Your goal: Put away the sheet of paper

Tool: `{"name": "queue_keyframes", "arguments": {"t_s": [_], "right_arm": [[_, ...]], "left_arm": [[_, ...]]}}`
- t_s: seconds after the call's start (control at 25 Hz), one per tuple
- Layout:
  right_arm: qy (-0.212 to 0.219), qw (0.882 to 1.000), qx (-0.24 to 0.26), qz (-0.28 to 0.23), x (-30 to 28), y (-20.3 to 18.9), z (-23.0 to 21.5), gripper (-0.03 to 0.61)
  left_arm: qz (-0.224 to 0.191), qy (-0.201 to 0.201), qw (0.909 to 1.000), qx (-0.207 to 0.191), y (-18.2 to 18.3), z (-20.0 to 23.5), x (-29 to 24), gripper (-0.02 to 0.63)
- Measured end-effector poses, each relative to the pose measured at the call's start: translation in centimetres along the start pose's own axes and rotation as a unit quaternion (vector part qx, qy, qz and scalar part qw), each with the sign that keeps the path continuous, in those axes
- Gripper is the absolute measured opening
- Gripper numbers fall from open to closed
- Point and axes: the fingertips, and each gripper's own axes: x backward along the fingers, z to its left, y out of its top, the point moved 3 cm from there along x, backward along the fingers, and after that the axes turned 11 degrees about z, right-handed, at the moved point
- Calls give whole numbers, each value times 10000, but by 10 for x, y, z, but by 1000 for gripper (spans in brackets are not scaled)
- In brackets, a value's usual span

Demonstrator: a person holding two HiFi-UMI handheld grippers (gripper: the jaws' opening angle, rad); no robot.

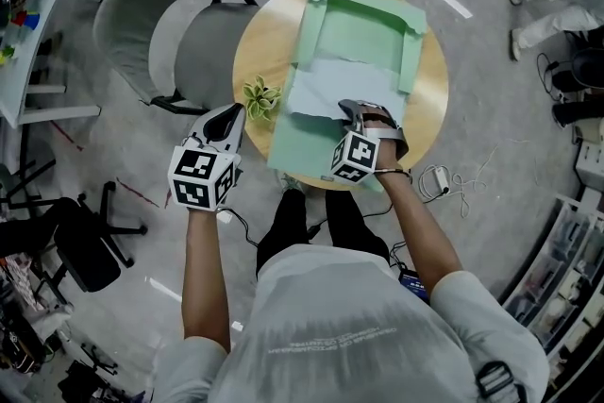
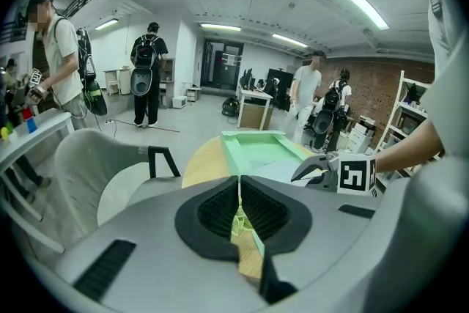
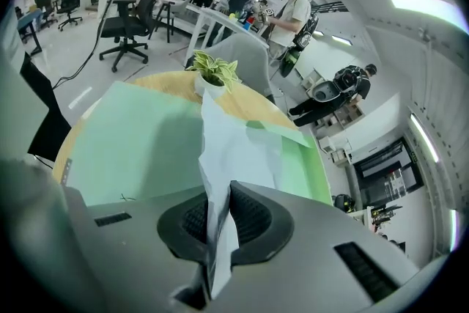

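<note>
Right gripper view: sheet of paper (image 3: 242, 150) pale blue, creased.

**Both tools closed, arms stretched forward side by side**
In the head view the left tool (image 1: 232, 114) sits on a straight, bare left forearm (image 1: 204, 269). Its nose aims toward 1 o'clock and its jaws are pressed together with nothing between them. The right tool (image 1: 352, 107) lies at its 3 o'clock and points toward 11 o'clock, on a right forearm (image 1: 415, 226) angled inward. Its jaws are clamped on the edge of a sheet of paper (image 3: 236, 146).
</note>
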Motion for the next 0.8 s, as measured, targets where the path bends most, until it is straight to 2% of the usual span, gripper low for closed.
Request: {"name": "queue_keyframes", "arguments": {"t_s": [0.8], "right_arm": [[-220,9990,390,-99,-32,-5,-33,31]], "left_arm": [[189,-128,9997,99,-6,-14,-18,26]]}}
